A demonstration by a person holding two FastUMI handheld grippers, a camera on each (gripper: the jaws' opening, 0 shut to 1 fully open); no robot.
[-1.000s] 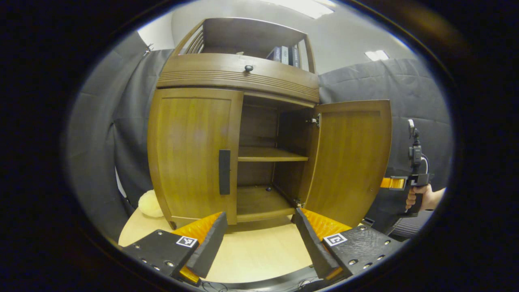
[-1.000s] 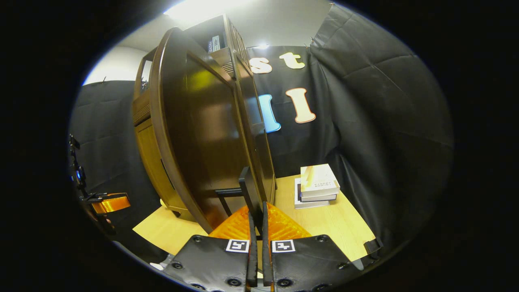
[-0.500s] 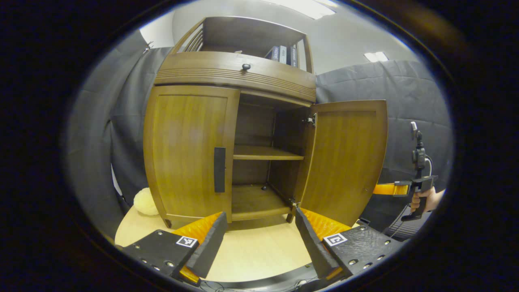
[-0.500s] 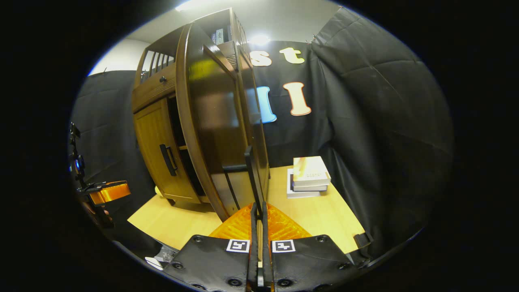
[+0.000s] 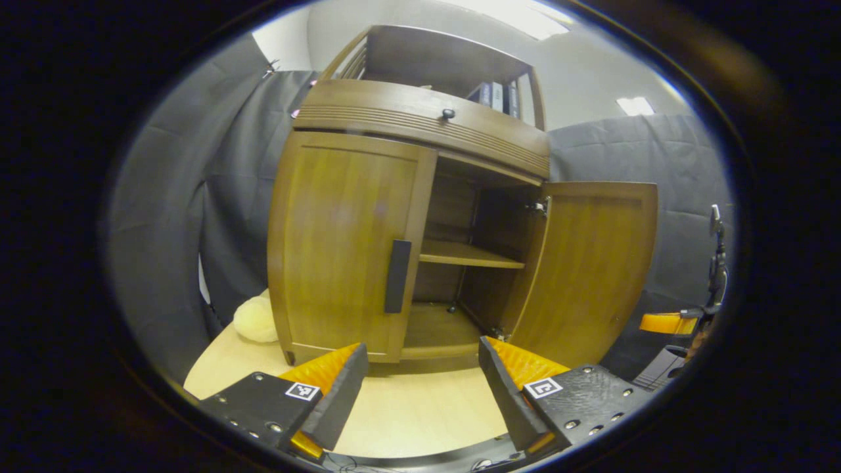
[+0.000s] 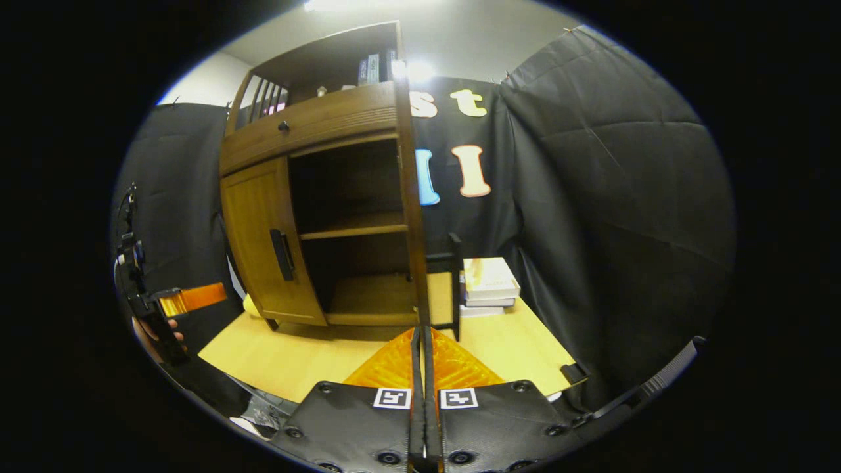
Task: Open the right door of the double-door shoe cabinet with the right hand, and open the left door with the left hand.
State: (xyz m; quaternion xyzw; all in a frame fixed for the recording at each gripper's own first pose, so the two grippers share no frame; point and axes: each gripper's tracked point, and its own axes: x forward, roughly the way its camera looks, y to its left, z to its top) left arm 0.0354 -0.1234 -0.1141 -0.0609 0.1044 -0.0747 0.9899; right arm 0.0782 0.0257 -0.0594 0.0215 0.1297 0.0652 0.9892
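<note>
The shoe cabinet stands on the pale counter, its right door swung wide open and its left door shut, the dark handle of that door untouched. In the right gripper view the right door now appears edge-on, where half a second ago its broad outer face still showed, so the cabinet's inner shelf has come into sight beside it. The right gripper has its fingers drawn narrow, close together just below the door's lower edge; whether they press on anything cannot be told. The left gripper holds its fingers wide apart in front of the cabinet, touching nothing, and the cabinet has shifted a little rightward in the left gripper view since the earlier frame. To the right of the cabinet lies a stack of books on the counter; at the cabinet's left foot sits a pale fluffy thing.
</note>
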